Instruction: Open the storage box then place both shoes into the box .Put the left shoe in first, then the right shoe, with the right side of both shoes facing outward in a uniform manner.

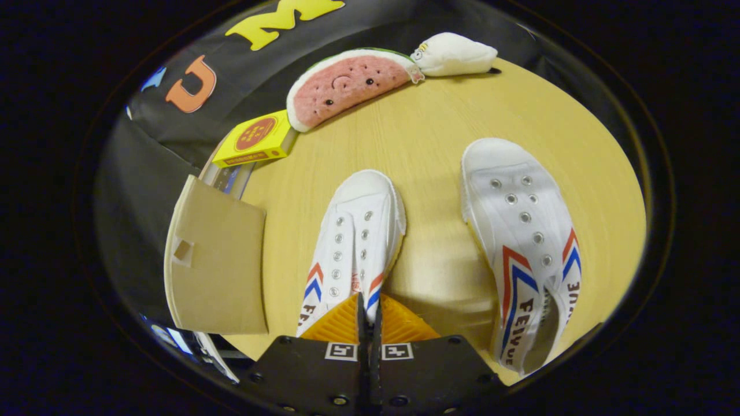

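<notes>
The fingers are pressed together on the heel end of the nearer white canvas shoe with red and blue chevron stripes, which sits on the pale wooden worktop toe pointing away, while its matching white canvas shoe lies just beside it. The brown cardboard storage box stands at the worktop's edge, lid up and its inside hidden. I'd keep the pinch firm, lift the shoe level, and turn it so its right side faces outward before lowering it in.
</notes>
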Motion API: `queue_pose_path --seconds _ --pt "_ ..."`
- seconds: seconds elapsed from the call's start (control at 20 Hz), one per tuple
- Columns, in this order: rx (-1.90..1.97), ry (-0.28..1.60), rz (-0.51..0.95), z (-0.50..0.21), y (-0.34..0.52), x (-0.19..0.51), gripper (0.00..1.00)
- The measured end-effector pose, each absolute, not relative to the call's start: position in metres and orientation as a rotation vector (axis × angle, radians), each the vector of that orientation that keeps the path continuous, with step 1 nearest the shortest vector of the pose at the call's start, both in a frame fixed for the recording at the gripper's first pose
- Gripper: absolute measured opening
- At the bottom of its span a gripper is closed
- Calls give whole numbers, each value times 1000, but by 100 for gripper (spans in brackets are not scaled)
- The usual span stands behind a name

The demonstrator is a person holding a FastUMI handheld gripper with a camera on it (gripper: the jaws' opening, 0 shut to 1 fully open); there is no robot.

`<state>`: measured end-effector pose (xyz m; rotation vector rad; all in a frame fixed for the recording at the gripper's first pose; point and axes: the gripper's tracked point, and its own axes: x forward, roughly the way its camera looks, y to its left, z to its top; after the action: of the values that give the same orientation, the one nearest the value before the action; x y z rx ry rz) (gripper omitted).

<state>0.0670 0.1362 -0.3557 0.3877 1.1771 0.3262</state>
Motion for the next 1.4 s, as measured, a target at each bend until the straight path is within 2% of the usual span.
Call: queue_pose_path --seconds 0.25,0.55,0.9,1.15,1.4 --pt "380 1119 351 -321 141 64 0" --pt "373 1035 387 -239 165 58 0" --pt "395 965 455 -148 252 54 0" --pt "379 975 500 -139 335 50 0" --pt "354 1020 529 -164 400 37 0"
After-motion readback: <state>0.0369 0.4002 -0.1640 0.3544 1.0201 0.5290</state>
